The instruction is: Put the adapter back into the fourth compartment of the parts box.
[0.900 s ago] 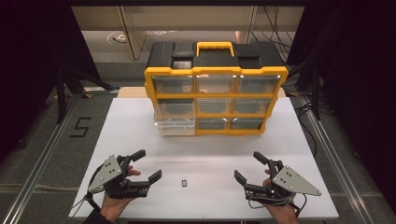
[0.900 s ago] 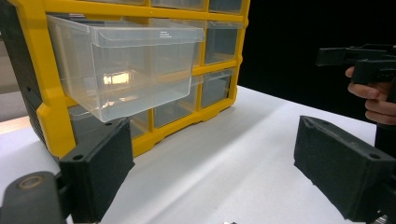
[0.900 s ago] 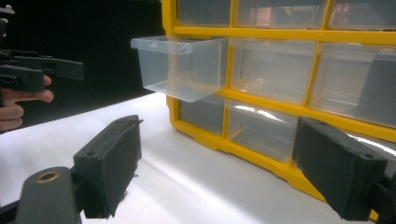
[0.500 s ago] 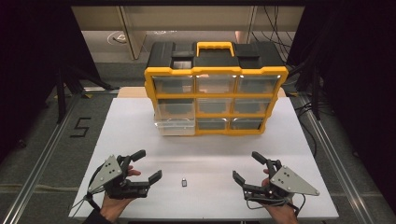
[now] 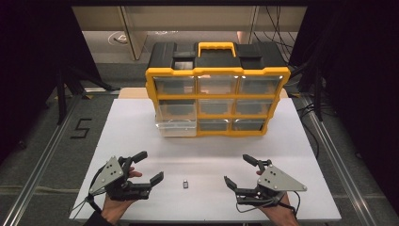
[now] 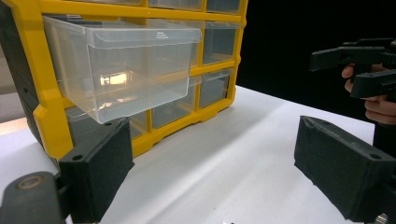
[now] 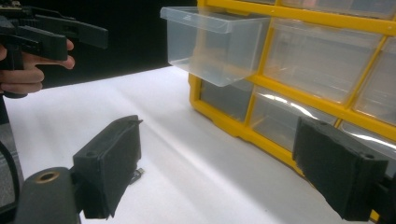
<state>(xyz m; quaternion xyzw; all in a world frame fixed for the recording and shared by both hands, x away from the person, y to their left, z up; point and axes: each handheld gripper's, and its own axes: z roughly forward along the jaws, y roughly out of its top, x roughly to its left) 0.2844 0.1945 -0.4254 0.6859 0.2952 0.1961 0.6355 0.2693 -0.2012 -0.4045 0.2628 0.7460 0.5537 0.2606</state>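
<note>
A white table [image 5: 141, 122] stands in a dark room, and near its front edge the left gripper [image 5: 151, 166] and the right gripper [image 5: 239, 170] rest in the person's hands, each with its jaws spread wide and nothing between them. Between the two lies a small dark part [image 5: 185, 184], its long axis running front to back. Farther back stands a yellow-framed drawer cabinet [image 5: 216, 101], facing the person, with one clear drawer [image 5: 178, 118] at its left pulled out.
</note>
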